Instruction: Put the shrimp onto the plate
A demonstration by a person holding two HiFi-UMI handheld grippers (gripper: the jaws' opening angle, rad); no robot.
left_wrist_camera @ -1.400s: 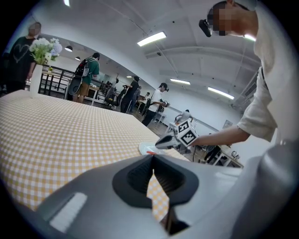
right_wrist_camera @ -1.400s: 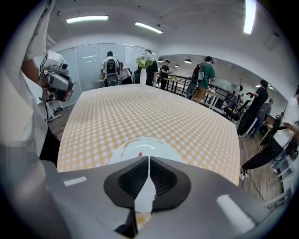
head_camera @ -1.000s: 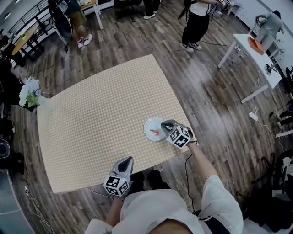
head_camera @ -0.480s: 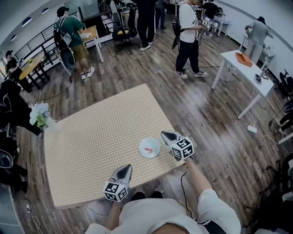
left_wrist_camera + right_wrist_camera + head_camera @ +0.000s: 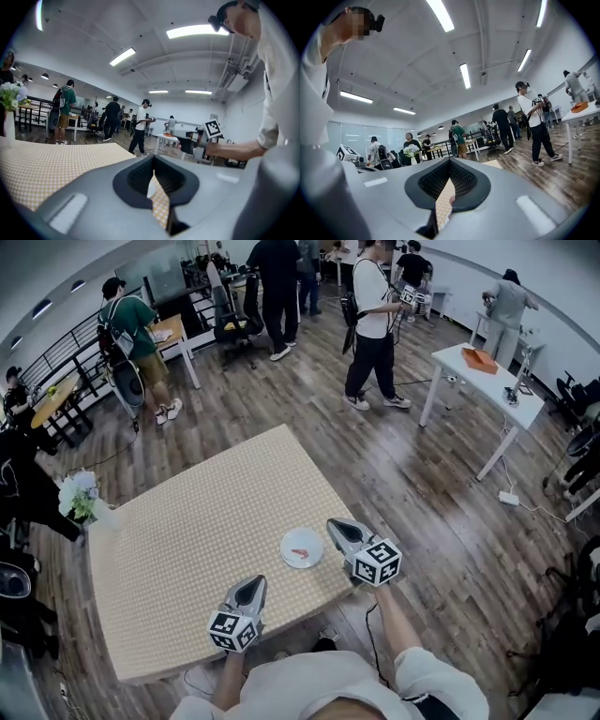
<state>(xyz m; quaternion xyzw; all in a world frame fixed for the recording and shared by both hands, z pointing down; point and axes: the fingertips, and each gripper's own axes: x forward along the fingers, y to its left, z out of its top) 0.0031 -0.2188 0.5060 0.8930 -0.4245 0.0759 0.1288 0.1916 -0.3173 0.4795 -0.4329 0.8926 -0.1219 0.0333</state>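
One shrimp (image 5: 300, 552) lies on the plate (image 5: 290, 560), so the task looks finished, with nothing left to move. The right tongs (image 5: 336, 524), jaws together and empty, hover just beside the plate; the left tongs (image 5: 254, 581), likewise closed and empty, hang near it.

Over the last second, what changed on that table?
The right tool, jaws shut and empty, drew back from the plate to its right side. Nothing was grabbed or let go. The shrimp stayed on the plate, and the left tool stayed by the near edge.
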